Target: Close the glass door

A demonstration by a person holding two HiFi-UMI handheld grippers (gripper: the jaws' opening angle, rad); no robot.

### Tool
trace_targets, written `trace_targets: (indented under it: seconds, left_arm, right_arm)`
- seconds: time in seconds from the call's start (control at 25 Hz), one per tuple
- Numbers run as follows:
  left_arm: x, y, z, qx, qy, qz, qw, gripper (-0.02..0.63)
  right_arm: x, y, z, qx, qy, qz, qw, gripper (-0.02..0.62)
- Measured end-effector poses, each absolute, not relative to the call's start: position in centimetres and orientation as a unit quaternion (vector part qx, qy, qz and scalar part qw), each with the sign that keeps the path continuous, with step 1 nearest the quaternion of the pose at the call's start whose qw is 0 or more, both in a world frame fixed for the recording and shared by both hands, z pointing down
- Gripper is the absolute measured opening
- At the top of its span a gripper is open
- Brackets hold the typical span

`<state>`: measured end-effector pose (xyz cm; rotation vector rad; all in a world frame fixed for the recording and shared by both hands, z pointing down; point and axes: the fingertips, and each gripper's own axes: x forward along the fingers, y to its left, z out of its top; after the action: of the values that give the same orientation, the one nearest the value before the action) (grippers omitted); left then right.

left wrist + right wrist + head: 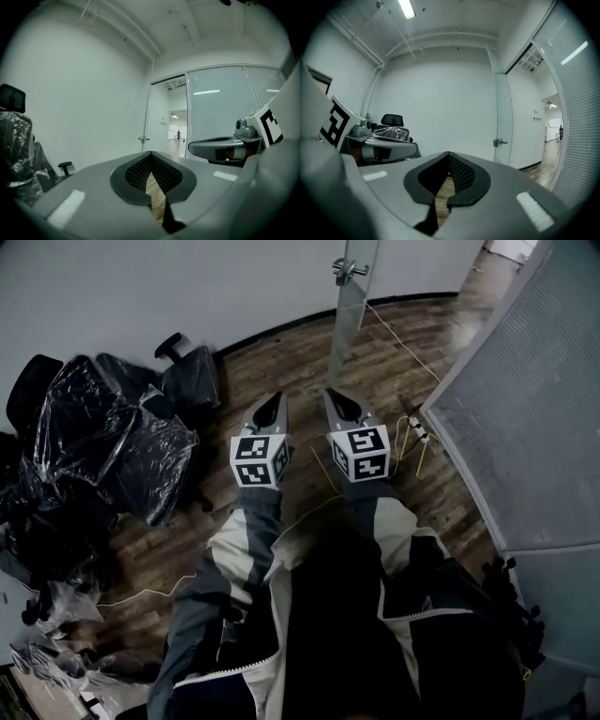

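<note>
**deskjockey:** So did they actually get to the door or what? I missed that bit.

**cornerwatcher:** Nah, at that point it was all approach. The glass door point(354, 306) stood swung open, edge-on at the top middle of the head view, with its metal handle point(349, 271) right at the top edge. Both grippers were held out level, side by side in the middle of the frame, well apart from the door. Nothing was touching it.

**deskjockey:** Were the grippers holding anything?

**cornerwatcher:** Nope. The left gripper point(270, 413) had its jaws pressed together at the tips with nothing between them, just wood floor showing through the gap behind the pads. It was the same with the right gripper point(339, 407), closed up and empty. In the right gripper view the door sat right of centre, handle point(500, 141) sticking out, with the corridor beyond at the far right edge.

**deskjockey:** So what would they have needed next?

**cornerwatcher:** My guess is to walk in closer, past the cable point(403, 343) trailing across the floor, and get one gripper onto the handle or the door's free edge. Either the jaws open to clamp the handle, or they stay closed and just nudge the glass. Then the door swings round toward the doorway beside the frosted partition point(525, 399) on the right. The plastic-wrapped chairs point(103, 442) on the left were well out of the way, so I'd say the cable was the only trip risk.
</note>
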<state>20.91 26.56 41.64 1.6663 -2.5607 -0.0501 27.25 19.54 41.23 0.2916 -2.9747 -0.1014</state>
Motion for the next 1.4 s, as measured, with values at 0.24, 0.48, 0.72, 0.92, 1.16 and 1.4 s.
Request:
trace_targets:
  seconds: [0.24,0.48,0.72,0.92,1.16,1.4]
  left_arm:
    - [16.6,25.5,42.2,0.551,-0.833,-0.016,0.046,0.005]
    - [10.3,21.2,43.5,0.544,-0.837,0.0,0.05,0.005]
    - [2.0,13.4,42.9,0.542,-0.839,0.012,0.053,0.005]
    - [-3.8,7.3,42.4,0.544,-0.837,0.012,0.061,0.005]
    - [-9.2,0.9,41.9,0.566,-0.822,0.015,0.055,0.005]
    - [-15.1,-5.7,42.7,0.618,-0.785,0.004,0.05,0.005]
  right_arm:
    - [22.5,18.1,41.8,0.104,-0.991,-0.029,0.079,0.005]
    - [16.2,12.9,44.0,0.103,-0.991,-0.009,0.081,0.005]
    - [7.5,4.5,43.4,0.102,-0.992,-0.003,0.072,0.005]
    - [1.7,-2.0,42.0,0.106,-0.992,-0.008,0.061,0.005]
    - [-2.9,-7.9,41.9,0.134,-0.989,-0.003,0.06,0.005]
    - [-8.0,-12.8,43.0,0.186,-0.98,-0.006,0.066,0.005]
